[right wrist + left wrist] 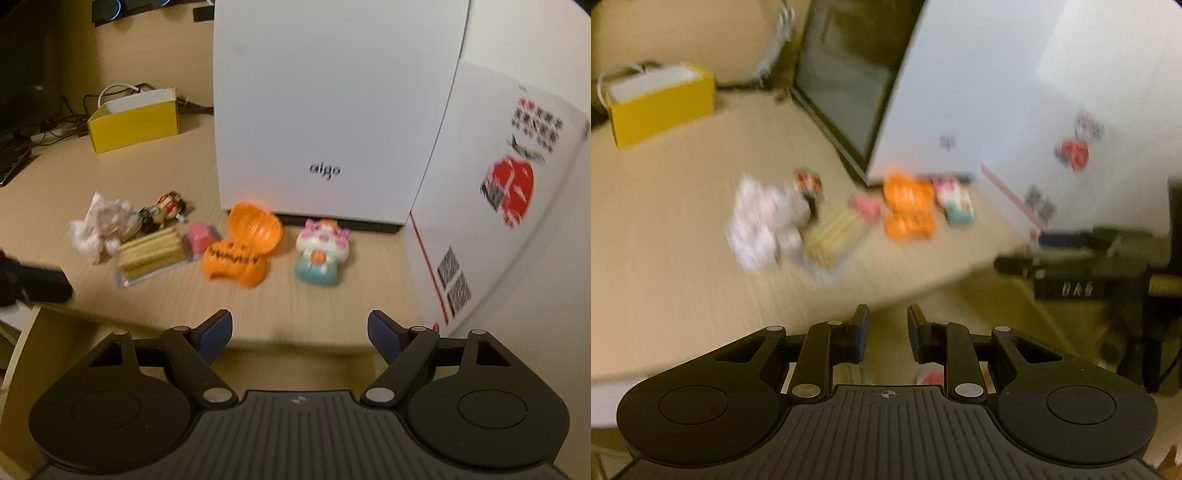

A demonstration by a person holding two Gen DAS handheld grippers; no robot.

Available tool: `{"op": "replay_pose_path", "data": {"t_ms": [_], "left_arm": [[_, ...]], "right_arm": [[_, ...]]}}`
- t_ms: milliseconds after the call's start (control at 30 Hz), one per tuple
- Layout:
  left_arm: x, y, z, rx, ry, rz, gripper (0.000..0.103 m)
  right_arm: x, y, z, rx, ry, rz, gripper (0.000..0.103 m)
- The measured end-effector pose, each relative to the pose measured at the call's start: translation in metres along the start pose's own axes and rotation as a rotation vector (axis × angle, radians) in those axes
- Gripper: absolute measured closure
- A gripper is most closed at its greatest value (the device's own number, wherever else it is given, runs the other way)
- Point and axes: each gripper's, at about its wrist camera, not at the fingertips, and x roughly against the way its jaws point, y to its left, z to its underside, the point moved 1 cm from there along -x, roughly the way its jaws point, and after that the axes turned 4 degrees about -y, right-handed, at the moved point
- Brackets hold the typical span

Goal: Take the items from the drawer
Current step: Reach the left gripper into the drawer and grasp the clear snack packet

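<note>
Several items lie on the tan tabletop: an orange pumpkin-shaped container with its lid up, a pastel toy, a pink piece, a clear box of wafer sticks, crumpled white wrapping and a small dark-and-red figure. My right gripper hangs wide open and holds nothing, over the table's near edge in front of them. In the blurred left wrist view my left gripper is open by a narrow gap, also holding nothing, just past the table edge. The pumpkin container lies ahead of it.
A tall white box stands behind the items, and a white carton with printed codes walls off the right. An open yellow box sits at the back left. Cables and a dark screen fill the far left. A small red-and-white thing shows below the left fingers.
</note>
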Motion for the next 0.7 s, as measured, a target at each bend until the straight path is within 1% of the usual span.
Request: {"op": "replay_pose_path", "data": {"t_ms": [67, 200, 300, 400, 433, 533, 700], "left_arm": [[-0.008, -0.003, 0.014, -0.008, 0.059, -0.002, 0.078], [-0.022, -0.004, 0.035, -0.012, 0.140, -0.026, 0.078], [-0.034, -0.003, 0.046, -0.003, 0.185, -0.045, 0.078], [-0.050, -0.005, 0.055, 0.009, 0.231, -0.047, 0.078], [-0.057, -0.006, 0.057, 0.009, 0.249, -0.060, 0.078], [-0.070, -0.011, 0.062, -0.003, 0.279, -0.091, 0.078], [-0.084, -0.017, 0.063, -0.017, 0.309, -0.088, 0.078]], "right_arm": [[0.004, 0.000, 0.008, -0.005, 0.017, 0.002, 0.022], [0.011, -0.003, 0.021, -0.012, 0.036, 0.003, 0.022], [0.015, -0.007, 0.029, -0.031, 0.055, 0.007, 0.022], [0.015, -0.010, 0.038, -0.041, 0.082, 0.004, 0.022], [0.015, -0.010, 0.041, -0.043, 0.092, 0.004, 0.022], [0.013, -0.011, 0.049, -0.044, 0.120, 0.002, 0.022], [0.012, -0.014, 0.056, -0.038, 0.146, 0.005, 0.022]]}}
